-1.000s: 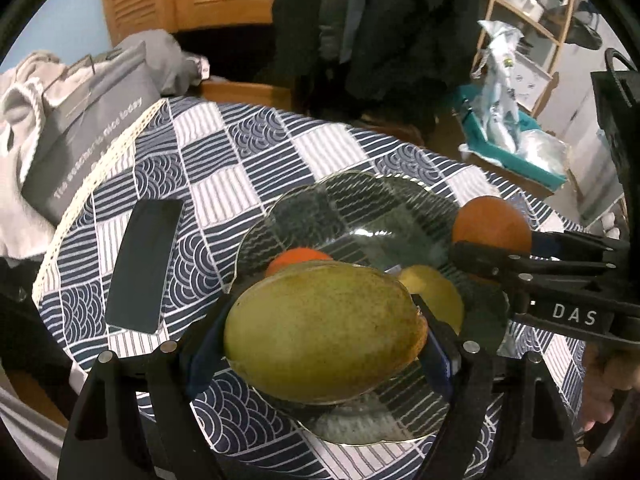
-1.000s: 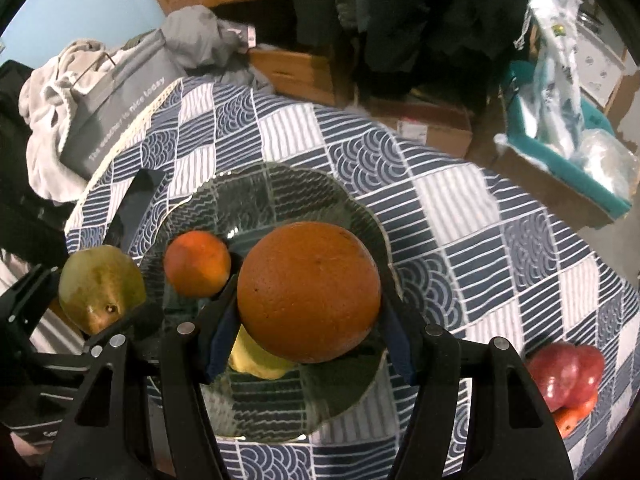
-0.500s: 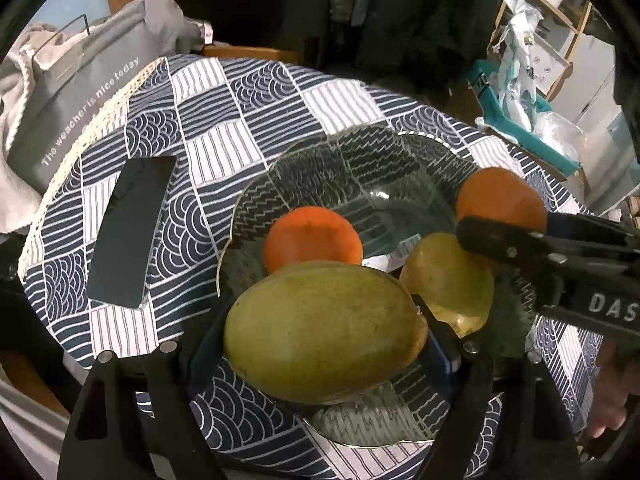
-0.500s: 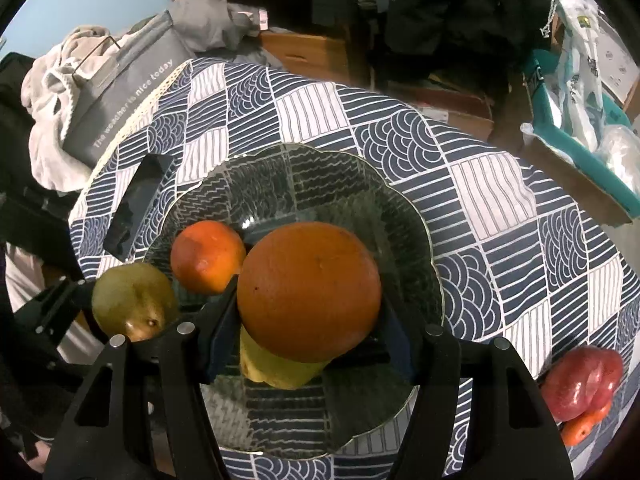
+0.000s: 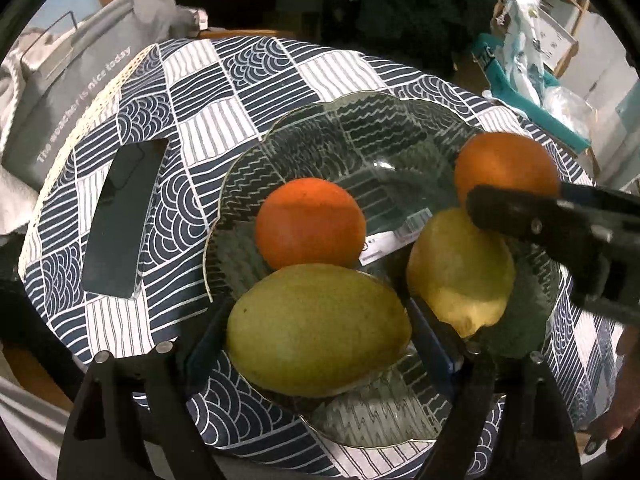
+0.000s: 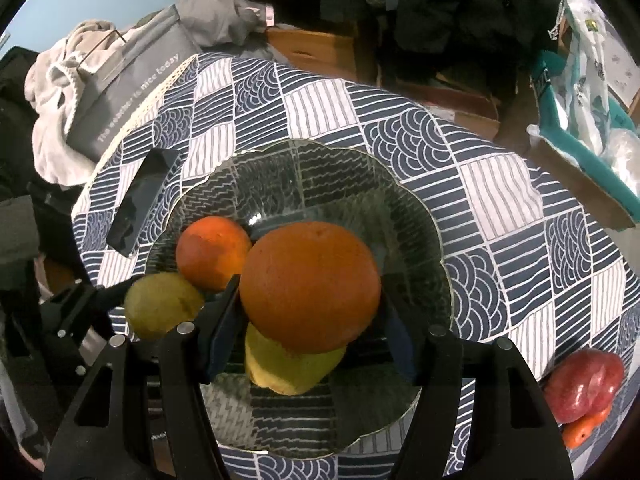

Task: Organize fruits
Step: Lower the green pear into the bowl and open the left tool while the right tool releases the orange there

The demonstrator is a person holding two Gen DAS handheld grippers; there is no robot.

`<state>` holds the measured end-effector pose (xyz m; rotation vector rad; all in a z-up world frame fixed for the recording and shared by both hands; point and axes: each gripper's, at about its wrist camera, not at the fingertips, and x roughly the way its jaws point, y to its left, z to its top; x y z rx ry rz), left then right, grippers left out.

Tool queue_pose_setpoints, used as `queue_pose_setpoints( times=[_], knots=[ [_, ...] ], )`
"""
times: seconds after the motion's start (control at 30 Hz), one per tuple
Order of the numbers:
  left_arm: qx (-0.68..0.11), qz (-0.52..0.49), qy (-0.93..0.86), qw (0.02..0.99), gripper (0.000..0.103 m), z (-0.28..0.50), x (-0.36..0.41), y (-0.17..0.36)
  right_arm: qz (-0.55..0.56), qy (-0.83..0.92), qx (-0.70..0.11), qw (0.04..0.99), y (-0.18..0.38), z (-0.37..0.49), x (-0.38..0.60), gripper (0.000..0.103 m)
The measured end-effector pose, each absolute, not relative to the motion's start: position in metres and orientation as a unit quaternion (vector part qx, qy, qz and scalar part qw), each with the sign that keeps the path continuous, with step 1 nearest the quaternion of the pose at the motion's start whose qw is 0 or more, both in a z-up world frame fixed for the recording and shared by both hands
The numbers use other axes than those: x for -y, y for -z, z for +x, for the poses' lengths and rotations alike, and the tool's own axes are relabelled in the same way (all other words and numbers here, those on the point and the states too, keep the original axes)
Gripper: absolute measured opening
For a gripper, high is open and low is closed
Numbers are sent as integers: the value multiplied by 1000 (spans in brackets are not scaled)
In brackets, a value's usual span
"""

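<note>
A green mango [image 5: 318, 328] lies on the near rim of the glass bowl [image 5: 360, 98], between the pads of my left gripper [image 5: 320, 334]. Its jaws are opening, and a thin gap shows beside the fruit. In the bowl lie a small orange [image 5: 310, 224] and a yellow lemon [image 5: 460, 268]. A large orange [image 6: 310, 286] rests on top of the lemon [image 6: 288, 368], between the pads of my right gripper [image 6: 310, 320]. Those jaws are opening too, with a sliver of gap on the right. In the right wrist view the mango [image 6: 162, 310] sits at the bowl's [image 6: 304, 142] left edge.
A dark phone [image 5: 122, 216] lies on the patterned cloth left of the bowl. A grey bag [image 5: 72, 80] and clothes crowd the far left edge. A red fruit [image 6: 582, 384] over a small orange one [image 6: 584, 428] sits at the table's right. A teal bin [image 6: 580, 140] stands beyond.
My left gripper has come down toward the bowl with the mango, so more of the bowl's fruit shows. Both pairs of jaws have widened slightly around their fruit.
</note>
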<state>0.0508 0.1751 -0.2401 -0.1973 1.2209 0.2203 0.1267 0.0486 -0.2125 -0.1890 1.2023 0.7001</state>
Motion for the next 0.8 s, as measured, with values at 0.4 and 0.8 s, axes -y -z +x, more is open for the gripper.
queue_pose_setpoints(
  times=[0.4, 0.8],
  knots=[
    [-560, -88, -89, 819, 100, 48, -165, 225, -67, -326, -542, 771, 199, 128, -42, 68],
    [-534, -93, -94, 835, 100, 44, -162, 199, -54, -301, -505, 807, 162, 124, -17, 68]
  ],
)
